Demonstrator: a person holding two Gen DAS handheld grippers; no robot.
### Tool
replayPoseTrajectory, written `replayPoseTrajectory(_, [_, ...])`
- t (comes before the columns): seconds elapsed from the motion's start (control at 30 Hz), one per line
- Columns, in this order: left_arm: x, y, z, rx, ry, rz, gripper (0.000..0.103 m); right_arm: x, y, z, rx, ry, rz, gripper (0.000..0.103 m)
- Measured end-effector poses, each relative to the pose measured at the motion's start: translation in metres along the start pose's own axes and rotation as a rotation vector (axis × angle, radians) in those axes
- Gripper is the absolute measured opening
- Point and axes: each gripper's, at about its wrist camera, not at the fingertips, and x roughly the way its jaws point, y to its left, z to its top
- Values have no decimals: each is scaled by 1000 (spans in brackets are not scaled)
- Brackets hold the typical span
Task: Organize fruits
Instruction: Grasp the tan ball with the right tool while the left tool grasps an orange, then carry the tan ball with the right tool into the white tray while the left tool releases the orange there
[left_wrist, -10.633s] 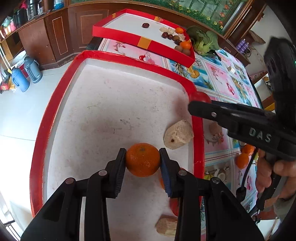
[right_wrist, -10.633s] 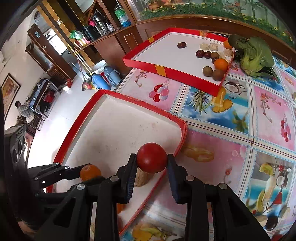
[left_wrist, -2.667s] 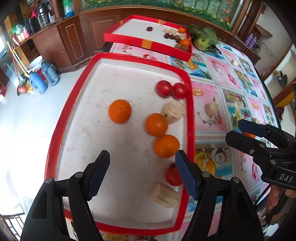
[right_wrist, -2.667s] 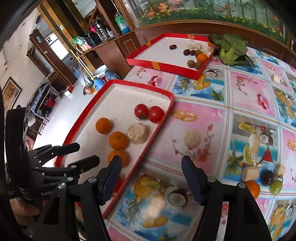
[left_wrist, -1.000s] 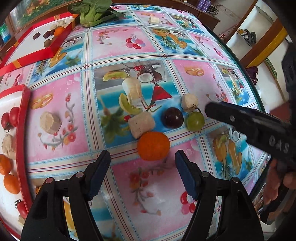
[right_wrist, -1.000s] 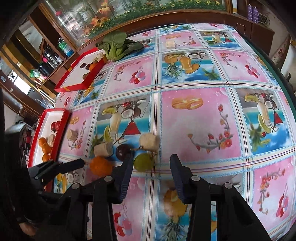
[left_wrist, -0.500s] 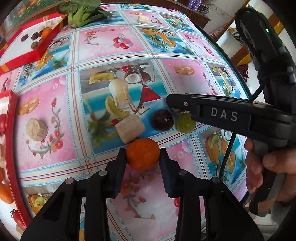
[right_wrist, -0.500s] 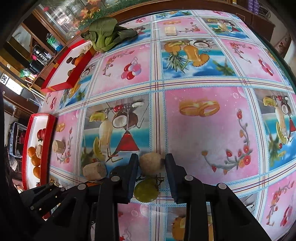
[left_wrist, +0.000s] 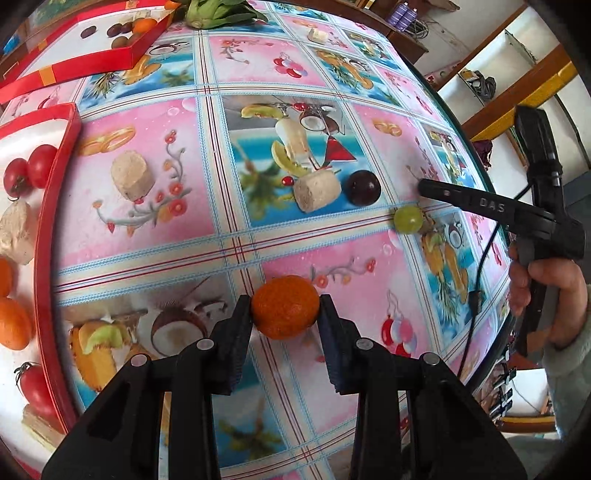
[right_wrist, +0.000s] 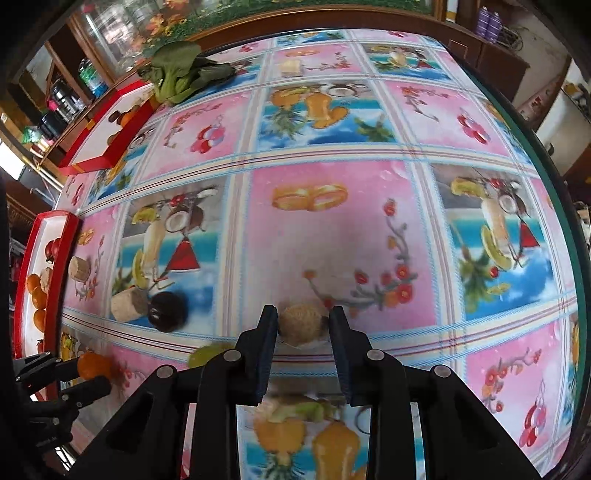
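My left gripper (left_wrist: 285, 310) is shut on an orange (left_wrist: 285, 306) and holds it above the patterned tablecloth. My right gripper (right_wrist: 303, 326) is shut on a beige round piece (right_wrist: 302, 323) lifted off the cloth. A green grape (left_wrist: 407, 219), a dark plum (left_wrist: 364, 187) and a beige chunk (left_wrist: 317, 191) lie on the cloth ahead of the left gripper. Another beige chunk (left_wrist: 132, 175) lies further left. The red tray (left_wrist: 55, 155) at the left holds tomatoes (left_wrist: 29, 170), oranges (left_wrist: 13, 323) and beige pieces.
A second red tray (left_wrist: 92, 61) with small fruits stands at the far left corner. A leafy green vegetable (right_wrist: 181, 74) lies beside it. The table's edge (right_wrist: 554, 192) curves along the right. The right gripper's handle and hand (left_wrist: 543, 258) are at the left view's right.
My left gripper has lifted the orange off the cloth and pulled it back. My right gripper has closed on the beige piece and raised it away from the grape.
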Motion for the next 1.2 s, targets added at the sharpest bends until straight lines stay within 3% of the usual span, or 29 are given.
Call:
replayPoseTrajectory(0.17, [2,-3,6,3,1,27,34,-6,-22,-14,32,-3,-8,30])
replayPoseTrajectory(0.43, [7,-10,13,25,-11,69,32,-6,-5,-23,-40,-41,-84,29])
replayPoseTrajectory(0.97, [4,-5,8,-6,-21,51,32,-24,22,-25,-47,-56,28,28])
replayPoseTrajectory(1.03, [4,-6,9,-6,-23,68,41,-24,24,-26,-48,-55,36,28])
replayPoseTrajectory(1.07, [4,-6,9,-2,-25,81,51,-25,26,-26,-48,-55,40,28])
replayPoseTrajectory(1.2, [7,-6,14,13,-23,126,54,-25,32,-25,-64,-57,41,28])
